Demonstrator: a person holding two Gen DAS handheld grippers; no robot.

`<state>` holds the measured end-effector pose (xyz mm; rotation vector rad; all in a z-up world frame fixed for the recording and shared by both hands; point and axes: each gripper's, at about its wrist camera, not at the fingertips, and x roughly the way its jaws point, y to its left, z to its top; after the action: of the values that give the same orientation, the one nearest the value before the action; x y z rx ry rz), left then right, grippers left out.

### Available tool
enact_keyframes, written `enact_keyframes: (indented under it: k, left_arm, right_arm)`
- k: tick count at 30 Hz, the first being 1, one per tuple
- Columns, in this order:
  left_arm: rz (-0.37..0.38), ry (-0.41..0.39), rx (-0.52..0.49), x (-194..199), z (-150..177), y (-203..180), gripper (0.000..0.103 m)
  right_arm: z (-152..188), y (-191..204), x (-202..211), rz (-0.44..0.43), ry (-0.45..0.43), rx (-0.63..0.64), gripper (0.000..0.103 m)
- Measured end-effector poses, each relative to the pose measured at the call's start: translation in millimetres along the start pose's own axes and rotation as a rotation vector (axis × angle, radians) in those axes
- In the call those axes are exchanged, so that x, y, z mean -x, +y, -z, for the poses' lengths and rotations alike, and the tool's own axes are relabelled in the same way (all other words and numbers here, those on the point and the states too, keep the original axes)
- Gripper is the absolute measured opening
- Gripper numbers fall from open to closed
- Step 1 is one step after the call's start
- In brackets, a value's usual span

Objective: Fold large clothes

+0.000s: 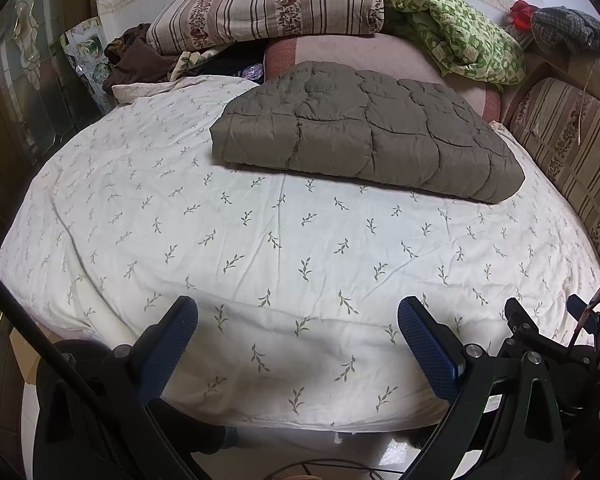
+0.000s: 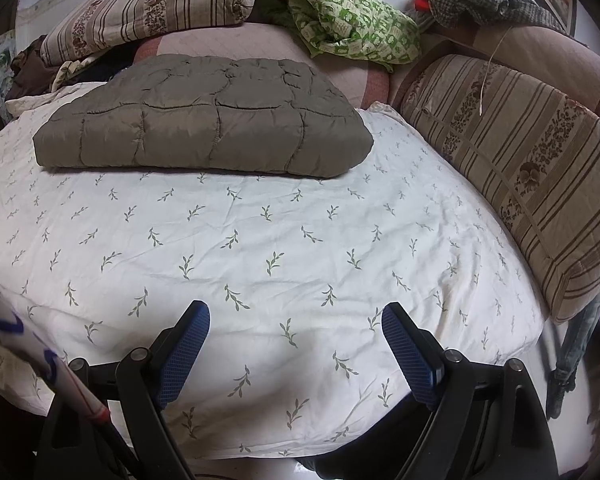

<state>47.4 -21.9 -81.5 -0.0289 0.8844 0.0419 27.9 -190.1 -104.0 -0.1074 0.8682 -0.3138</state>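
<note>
while the left tongs [image 1: 298,320] and right tongs [image 2: 296,326] hang released over the bed's [image 2: 260,240] near edge, the folded coat [image 2: 204,128] lies well apart, toward the far side.

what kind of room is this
Most likely a bedroom in a home. A bed with a leaf-print sheet fills the view, striped folded quilts are stacked at its head, and a folded grey-brown padded garment lies on top.

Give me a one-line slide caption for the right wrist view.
Open right gripper hovers empty over leaf-print bedsheet; folded grey-brown quilted garment lies beyond.
</note>
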Motion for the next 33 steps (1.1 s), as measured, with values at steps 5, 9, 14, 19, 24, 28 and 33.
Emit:
enact_keyframes:
  k: [5,9,14,19,24,28,33]
  left_arm:
    - [0.006,0.009,-0.007,-2.0,2.1,-0.2,0.1]
    - [0.008,0.015,-0.01,-2.8,2.7,0.4,0.1]
    - [0.007,0.017,-0.011,-3.9,2.7,1.6,0.1]
    - [0.004,0.021,-0.009,-6.3,2.8,3.3,0.1]
    - [-0.021,0.006,-0.004,-6.8,2.8,7.3,0.1]
    - [-0.046,-0.013,-0.007,-5.5,2.6,9.3,0.1]
    - [-0.056,-0.027,-0.03,-3.2,3.0,3.9,0.1]
  right_arm:
    - [0.0,1.1,1.7,-0.002,-0.003,0.0,0.091]
    - [0.3,2.2,1.7,-0.001,-0.003,-0.001,0.091]
    - [0.2,2.0,1.6,-0.001,-0.006,-0.003,0.091]
    - [-0.7,1.7,6.5,-0.01,-0.031,-0.01,0.091]
    - [-3.4,3.3,10.2,0.009,-0.048,-0.002,0.091]
    - [-1.9,6.8,7.3,0.02,-0.031,0.015,0.091]
    - [-0.4,7.1,5.8,0.018,-0.025,0.023,0.091]
